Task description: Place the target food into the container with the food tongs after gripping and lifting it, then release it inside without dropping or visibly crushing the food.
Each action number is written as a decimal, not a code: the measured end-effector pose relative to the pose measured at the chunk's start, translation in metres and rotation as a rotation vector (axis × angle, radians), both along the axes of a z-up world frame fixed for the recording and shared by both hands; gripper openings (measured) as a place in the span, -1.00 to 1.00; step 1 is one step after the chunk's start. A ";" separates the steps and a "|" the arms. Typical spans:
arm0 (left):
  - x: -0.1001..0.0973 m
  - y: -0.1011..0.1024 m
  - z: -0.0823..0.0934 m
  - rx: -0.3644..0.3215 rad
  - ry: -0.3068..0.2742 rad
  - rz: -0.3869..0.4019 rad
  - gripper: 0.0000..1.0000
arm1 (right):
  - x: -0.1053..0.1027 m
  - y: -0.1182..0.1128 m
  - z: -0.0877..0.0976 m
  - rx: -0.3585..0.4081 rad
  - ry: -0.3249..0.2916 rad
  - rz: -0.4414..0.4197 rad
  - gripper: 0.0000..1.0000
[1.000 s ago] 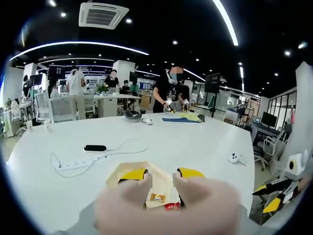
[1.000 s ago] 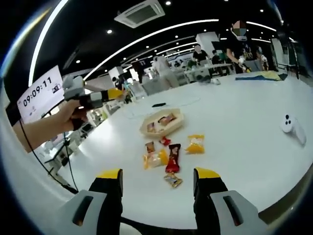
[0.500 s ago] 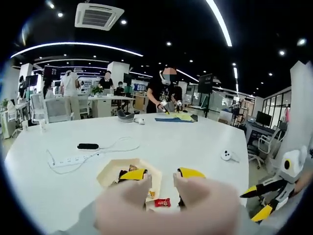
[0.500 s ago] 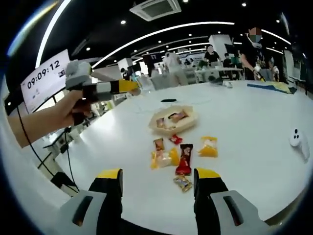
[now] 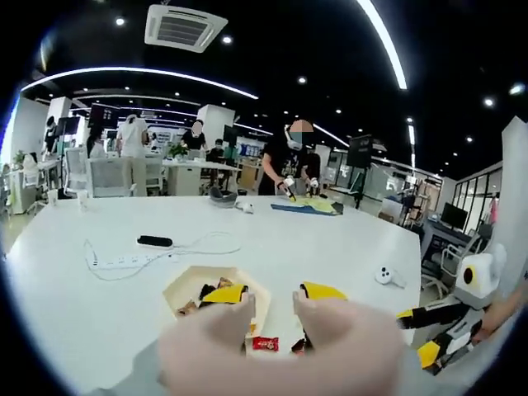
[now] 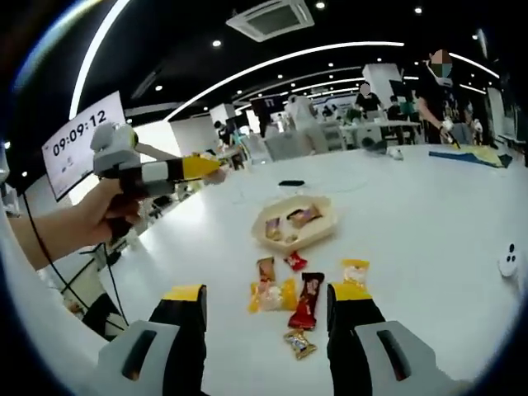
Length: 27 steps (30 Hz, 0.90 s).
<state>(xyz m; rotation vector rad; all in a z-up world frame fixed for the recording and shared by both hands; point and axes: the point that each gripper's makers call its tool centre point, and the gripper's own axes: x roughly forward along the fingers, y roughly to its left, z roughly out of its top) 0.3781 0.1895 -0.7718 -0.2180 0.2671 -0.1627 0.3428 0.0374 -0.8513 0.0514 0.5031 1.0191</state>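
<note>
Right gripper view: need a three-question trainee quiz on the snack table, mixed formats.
1. True or false: the shallow beige container already holds wrapped snacks.
2. Which loose packet lies nearest the right gripper? A) small gold-wrapped candy B) dark red chocolate bar wrapper C) yellow snack packet
3. Fill in: the left gripper is held above the white table, to the ____ of the container in this view.

Key: 1 true; 2 A; 3 left

beige tray point(image 6: 326, 232) holding snacks, packets point(image 6: 306, 298) beside

Yellow-tipped black tongs point(image 6: 268, 299); grey housing, slotted.
</note>
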 end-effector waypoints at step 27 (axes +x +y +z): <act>-0.035 -0.017 0.004 -0.026 0.085 0.234 -0.51 | 0.004 0.001 0.009 0.095 0.025 0.210 0.64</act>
